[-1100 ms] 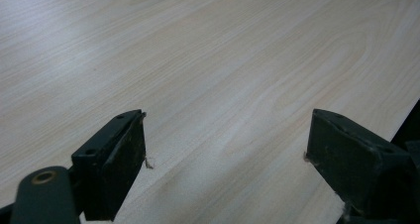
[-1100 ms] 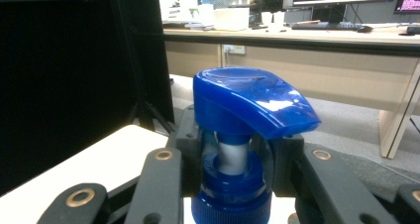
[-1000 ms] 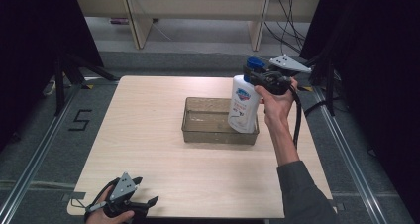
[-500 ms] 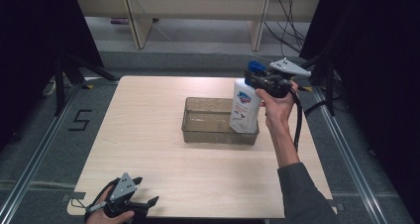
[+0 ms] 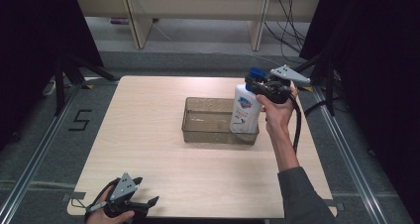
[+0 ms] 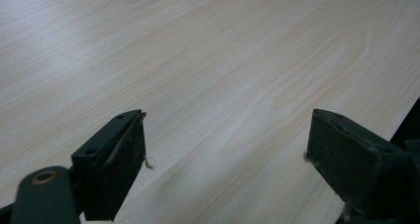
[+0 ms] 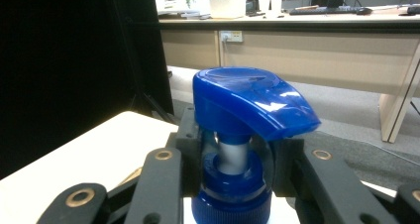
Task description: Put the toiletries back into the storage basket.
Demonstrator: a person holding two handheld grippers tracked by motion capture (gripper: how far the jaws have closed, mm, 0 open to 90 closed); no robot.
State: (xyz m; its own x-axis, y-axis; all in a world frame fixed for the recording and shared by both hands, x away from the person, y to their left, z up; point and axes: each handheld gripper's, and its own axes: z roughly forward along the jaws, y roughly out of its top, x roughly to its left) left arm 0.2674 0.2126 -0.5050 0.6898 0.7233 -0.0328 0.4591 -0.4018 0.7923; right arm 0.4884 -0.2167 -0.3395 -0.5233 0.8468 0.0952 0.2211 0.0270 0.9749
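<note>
At the bottom left of the high view, the left gripper (image 5: pixel 151 201) rests at the near table edge, its matte black jaws spread wide with only bare wood between them. The table (image 5: pixel 148 130) is pale laminate with a fine lengthwise grain and rounded corners. Right of centre sits a clear, smoky plastic bin (image 5: pixel 208 120), rectangular and shallow. In its right end a white soap bottle (image 5: pixel 245 112) with a blue and red label stands upright. The right gripper (image 7: pixel 233 174) is clamped on the bottle's neck under the glossy blue pump head (image 7: pixel 252 100). Beyond lie grey floor, beige desk legs, trailing cables and black curtains on both sides.
</note>
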